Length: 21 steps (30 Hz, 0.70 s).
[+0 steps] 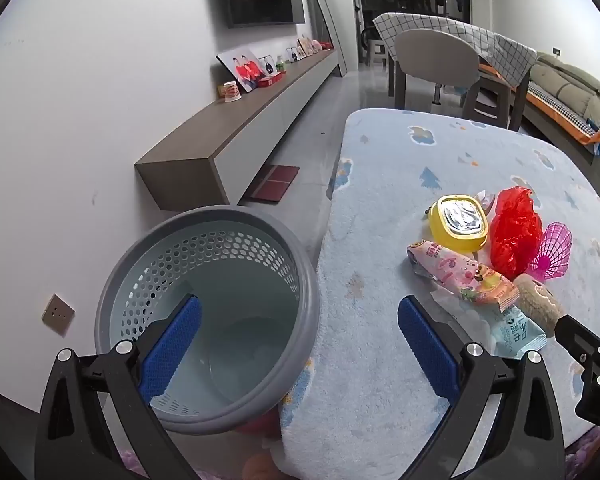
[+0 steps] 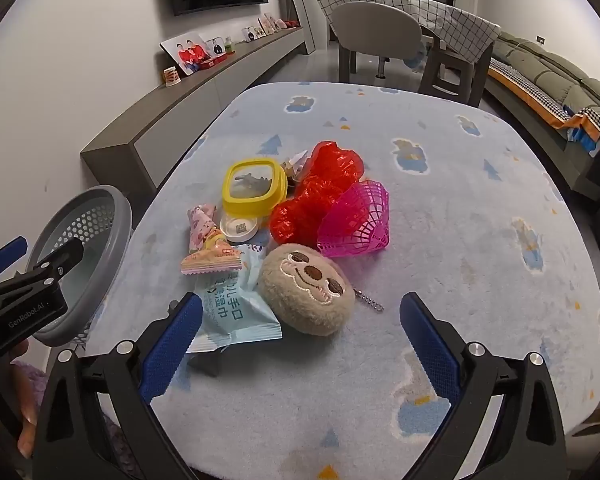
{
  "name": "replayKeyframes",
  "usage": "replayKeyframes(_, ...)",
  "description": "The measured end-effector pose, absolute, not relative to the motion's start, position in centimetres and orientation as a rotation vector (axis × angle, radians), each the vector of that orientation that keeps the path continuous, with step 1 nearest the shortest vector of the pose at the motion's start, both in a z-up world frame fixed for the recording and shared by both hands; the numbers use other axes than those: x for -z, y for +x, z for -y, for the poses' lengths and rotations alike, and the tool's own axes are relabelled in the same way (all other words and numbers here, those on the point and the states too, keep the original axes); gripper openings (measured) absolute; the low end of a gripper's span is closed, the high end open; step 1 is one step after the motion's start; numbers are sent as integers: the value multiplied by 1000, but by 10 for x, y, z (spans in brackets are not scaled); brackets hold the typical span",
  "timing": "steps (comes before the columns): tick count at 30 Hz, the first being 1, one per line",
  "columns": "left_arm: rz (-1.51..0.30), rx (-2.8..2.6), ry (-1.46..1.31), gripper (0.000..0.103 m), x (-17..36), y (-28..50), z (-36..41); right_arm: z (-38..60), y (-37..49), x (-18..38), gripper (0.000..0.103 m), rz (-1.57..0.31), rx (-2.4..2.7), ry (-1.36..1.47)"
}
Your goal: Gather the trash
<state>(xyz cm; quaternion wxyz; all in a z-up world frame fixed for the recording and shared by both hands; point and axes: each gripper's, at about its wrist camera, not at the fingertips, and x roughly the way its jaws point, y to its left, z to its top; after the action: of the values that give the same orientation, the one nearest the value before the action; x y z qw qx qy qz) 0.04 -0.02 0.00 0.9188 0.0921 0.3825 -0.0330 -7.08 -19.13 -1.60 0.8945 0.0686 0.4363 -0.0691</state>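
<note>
A pile lies on the blue fleece-covered table [image 2: 440,240]: a pink snack wrapper [image 2: 208,248], a light blue wipes packet [image 2: 236,312], a yellow lidded box [image 2: 254,186], a white round lid [image 2: 240,227], a crumpled red plastic bag [image 2: 316,196], a pink mesh shell [image 2: 356,220] and a brown plush keychain [image 2: 306,290]. My right gripper [image 2: 300,344] is open, just short of the plush and wipes packet. My left gripper [image 1: 298,344] is open and empty above the grey perforated bin [image 1: 208,312], which stands beside the table's left edge. The pile shows in the left wrist view, with the wrapper [image 1: 460,276] nearest.
A long low cabinet [image 1: 236,132] runs along the left wall with photos and a cup on it. A chair [image 1: 436,64], a checkered-cloth table and a sofa [image 1: 572,92] stand beyond the table. The left gripper shows at the right wrist view's left edge [image 2: 20,280].
</note>
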Motion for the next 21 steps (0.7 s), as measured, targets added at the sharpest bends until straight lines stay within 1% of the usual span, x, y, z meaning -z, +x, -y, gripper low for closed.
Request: replayKeyframes(21,-808,76,150,97,4,2,-3,191,-71,15,95,-900,140,140)
